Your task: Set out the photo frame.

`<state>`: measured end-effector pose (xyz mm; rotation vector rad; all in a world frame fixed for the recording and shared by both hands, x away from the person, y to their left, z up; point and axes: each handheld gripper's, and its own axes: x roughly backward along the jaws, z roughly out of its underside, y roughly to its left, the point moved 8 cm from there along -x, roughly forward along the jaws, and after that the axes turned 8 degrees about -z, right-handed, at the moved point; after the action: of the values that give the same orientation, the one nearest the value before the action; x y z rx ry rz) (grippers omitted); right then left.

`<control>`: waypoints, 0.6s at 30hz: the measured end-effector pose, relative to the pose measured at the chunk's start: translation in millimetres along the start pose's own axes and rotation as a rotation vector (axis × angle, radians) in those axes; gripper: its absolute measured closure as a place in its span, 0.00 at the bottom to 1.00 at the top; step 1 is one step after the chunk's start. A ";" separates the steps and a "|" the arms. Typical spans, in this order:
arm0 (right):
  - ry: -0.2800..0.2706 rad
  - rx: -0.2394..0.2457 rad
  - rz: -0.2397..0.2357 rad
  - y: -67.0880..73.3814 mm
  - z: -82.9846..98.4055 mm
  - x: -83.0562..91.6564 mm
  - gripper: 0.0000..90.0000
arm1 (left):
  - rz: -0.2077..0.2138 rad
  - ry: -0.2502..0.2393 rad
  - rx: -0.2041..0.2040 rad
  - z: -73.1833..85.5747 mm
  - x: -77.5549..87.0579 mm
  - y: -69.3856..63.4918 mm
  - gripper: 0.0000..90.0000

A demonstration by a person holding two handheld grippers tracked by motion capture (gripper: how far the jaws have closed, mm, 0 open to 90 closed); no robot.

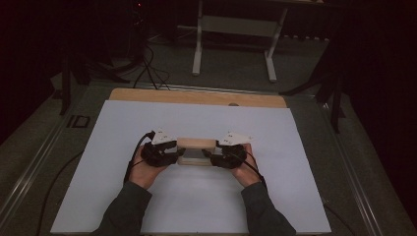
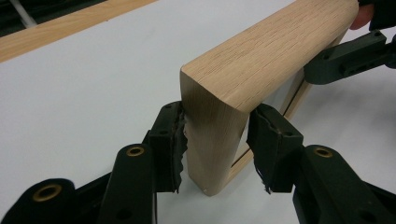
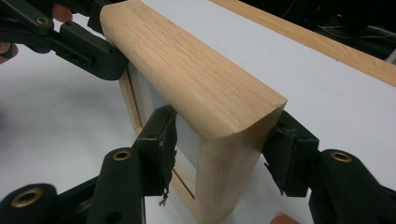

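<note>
A light wooden frame [image 1: 196, 144] stands upright on its edge on the white sheet, held between both grippers. My left gripper [image 1: 169, 150] grips its left end; in the left gripper view the two pads press on either face of the frame's [image 2: 271, 51] near upright, at my left gripper [image 2: 215, 140]. My right gripper [image 1: 214, 153] holds the right end. In the right gripper view one pad sits on the frame's [image 3: 187, 70] glazed front and the other on its back, at my right gripper [image 3: 224, 149]. Each gripper view also shows the other gripper clamped at the far end.
The white sheet [image 1: 196, 206] covers most of the table, with a wooden strip [image 1: 196, 97] along its far edge. Beyond the table stand a white-legged bench [image 1: 236, 29] and loose cables [image 1: 152, 73] on a dark floor.
</note>
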<state>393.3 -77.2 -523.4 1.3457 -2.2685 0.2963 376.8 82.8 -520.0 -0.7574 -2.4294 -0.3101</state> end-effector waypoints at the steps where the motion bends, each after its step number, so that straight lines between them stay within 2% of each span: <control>1: 0.000 0.000 0.000 0.0 0.0 0.0 0.52 | 0.000 0.000 0.002 0.0 -0.1 0.4 0.62; 9: 0.012 0.021 0.005 -2.9 -3.3 -4.4 0.50 | -0.002 0.000 0.006 0.0 -0.6 2.3 0.62; 15: 0.021 0.028 0.021 -3.4 -2.1 -4.5 0.51 | 0.019 -0.005 0.032 0.6 -7.8 3.5 0.58; 18: 0.022 0.030 0.027 -3.8 -1.8 -3.6 0.52 | 0.009 -0.008 0.016 -0.1 -8.5 2.9 0.59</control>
<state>398.5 -75.6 -523.9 1.3204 -2.2739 0.3538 384.3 81.3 -524.8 -0.7642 -2.4327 -0.2838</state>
